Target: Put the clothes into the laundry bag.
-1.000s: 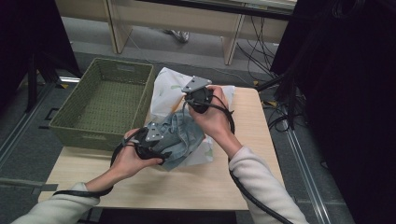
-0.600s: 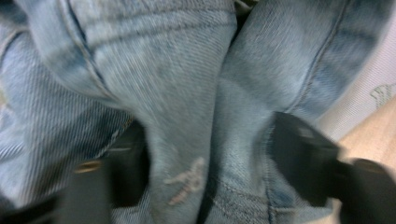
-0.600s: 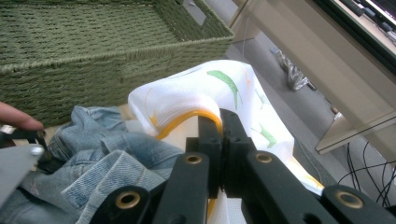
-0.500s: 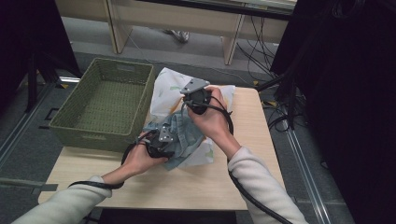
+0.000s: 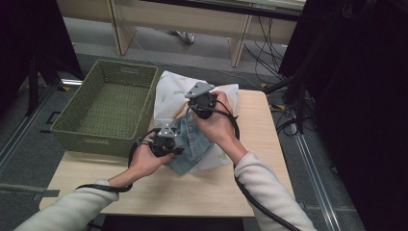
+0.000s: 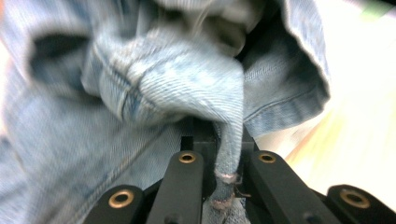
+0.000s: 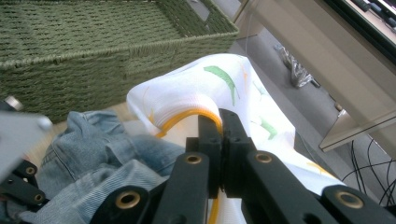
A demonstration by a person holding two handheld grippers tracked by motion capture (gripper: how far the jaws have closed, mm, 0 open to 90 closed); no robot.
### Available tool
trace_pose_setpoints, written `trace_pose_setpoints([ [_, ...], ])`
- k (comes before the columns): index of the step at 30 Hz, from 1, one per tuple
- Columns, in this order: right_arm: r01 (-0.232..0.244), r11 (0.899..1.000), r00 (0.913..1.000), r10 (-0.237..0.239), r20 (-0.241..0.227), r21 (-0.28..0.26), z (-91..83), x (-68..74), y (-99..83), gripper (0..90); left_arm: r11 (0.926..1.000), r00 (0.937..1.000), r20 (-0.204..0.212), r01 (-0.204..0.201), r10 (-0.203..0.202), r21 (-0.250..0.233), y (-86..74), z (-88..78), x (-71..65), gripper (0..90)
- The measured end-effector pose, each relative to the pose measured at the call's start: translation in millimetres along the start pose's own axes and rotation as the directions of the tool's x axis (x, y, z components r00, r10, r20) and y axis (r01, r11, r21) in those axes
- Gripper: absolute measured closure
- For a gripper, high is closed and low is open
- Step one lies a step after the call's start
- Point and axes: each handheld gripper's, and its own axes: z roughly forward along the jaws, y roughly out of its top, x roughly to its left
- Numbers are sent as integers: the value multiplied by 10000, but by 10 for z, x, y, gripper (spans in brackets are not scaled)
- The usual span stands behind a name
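The left gripper (image 5: 166, 142) has just been closing and is now pinching a fold of the denim garment (image 6: 177, 79), which is lying mid-table, near the basket-side edge. The right gripper (image 5: 202, 102) is clamping the white printed cloth (image 7: 219, 84) by its yellow trim, toward the table's (image 5: 192, 192) far edge, beside the green woven basket (image 5: 110, 139).

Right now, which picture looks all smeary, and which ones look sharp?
The left gripper view is smeary: the blue denim blurs. The right gripper view is sharp on the green basket and the white printed cloth. The high view is clear, with dark edges.
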Motion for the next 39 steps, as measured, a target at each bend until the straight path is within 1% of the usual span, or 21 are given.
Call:
trace_pose_setpoints([
  [1,78,10000,10000,-78,-4,-33,1,-5,4,898,9998,10000,-45,-54,53,-199,33,-30,-16,856],
  [3,-38,10000,10000,38,14,11,-7,7,15,898,9983,9997,-150,-184,176,-556,87,-65,-41,856],
  [6,14,10000,10000,-14,4,14,-8,14,23,898,9956,9993,-263,-278,255,-898,146,-85,-59,856],
  [8,-9,10000,10000,9,-7,38,-6,18,21,898,9934,9992,-344,-263,225,-1115,178,-93,-70,856],
  [11,-25,10000,10000,25,-27,62,1,23,14,898,9907,9988,-457,-237,178,-1336,227,-116,-65,856],
  [12,53,10000,10000,-53,-15,69,3,19,14,898,9895,9985,-514,-249,177,-1425,241,-120,-62,856],
  [14,49,10000,10000,-48,-22,72,6,20,15,898,9876,9976,-656,-338,240,-1533,269,-132,-59,856],
  [18,-20,10000,10000,20,-30,59,7,26,18,898,9803,9959,-886,-331,160,-1946,322,-163,-57,855],
  [20,-23,10000,10000,23,-31,51,5,26,17,898,9777,9948,-1006,-370,163,-2068,349,-172,-49,855],
  [22,-46,10000,10000,46,-28,66,7,32,17,898,9739,9937,-1120,-278,25,-2251,369,-165,-42,854],
  [27,-24,10000,10000,25,-31,55,14,41,27,898,9710,9917,-1286,-289,-20,-2375,384,-85,-21,853],
  [28,17,10000,10000,-16,-39,98,14,38,30,898,9701,9913,-1311,-234,-87,-2415,382,-61,-15,852],
  [31,81,9999,10000,-81,-36,65,16,26,40,898,9697,9903,-1381,-208,-134,-2434,378,6,3,852],
  [33,-15,10000,10000,15,-59,51,16,27,44,898,9688,9894,-1447,-229,-135,-2468,379,42,7,850],
  [35,29,10000,10000,-28,-50,53,18,26,40,898,9678,9887,-1489,-230,-151,-2508,384,74,11,848],
  [37,-29,10000,10000,30,-80,58,23,28,36,898,9662,9867,-1616,-249,-175,-2566,387,102,20,845],
  [39,-96,9999,9999,97,-77,91,26,35,30,898,9667,9855,-1681,-211,-228,-2549,388,137,31,842],
])
